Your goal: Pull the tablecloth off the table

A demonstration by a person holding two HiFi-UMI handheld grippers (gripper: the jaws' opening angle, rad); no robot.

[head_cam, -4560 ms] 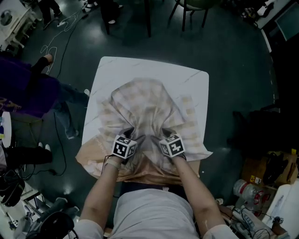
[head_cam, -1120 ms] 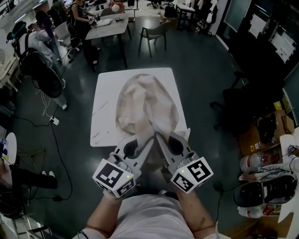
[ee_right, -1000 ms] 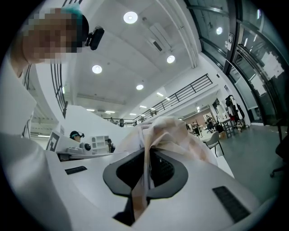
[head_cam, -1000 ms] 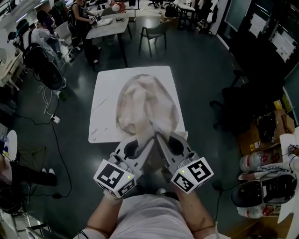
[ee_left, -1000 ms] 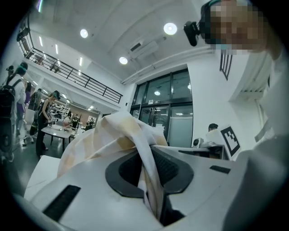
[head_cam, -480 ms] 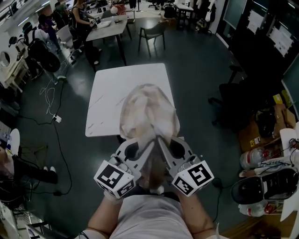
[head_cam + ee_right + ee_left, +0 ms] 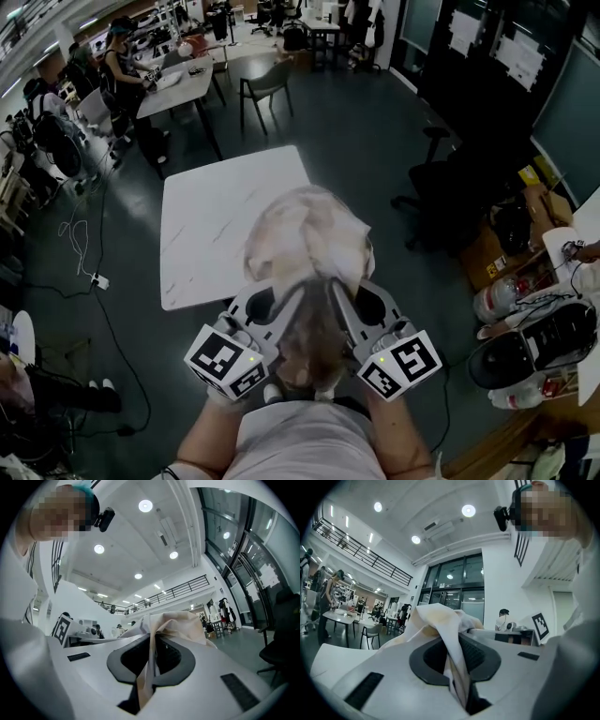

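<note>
One cloth: the crumpled beige-and-white tablecloth (image 7: 305,239) is bunched up. Its far end lies on the near right corner of the white square tabletop (image 7: 211,225), and its near end hangs in the air.
Jaws: the left gripper (image 7: 281,298) and right gripper (image 7: 345,298) each pinch the near end tight.
Done: most of the tabletop is bare.
Left: probably one more pull back.
Around: a grey chair (image 7: 265,82) and a black office chair (image 7: 441,197) stand well apart. Nothing seems in the way.

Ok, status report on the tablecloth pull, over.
Both shut on tablecloth, left gripper and right gripper. Cloth bunched, stretched over table near corner. Nothing in the way.
</note>
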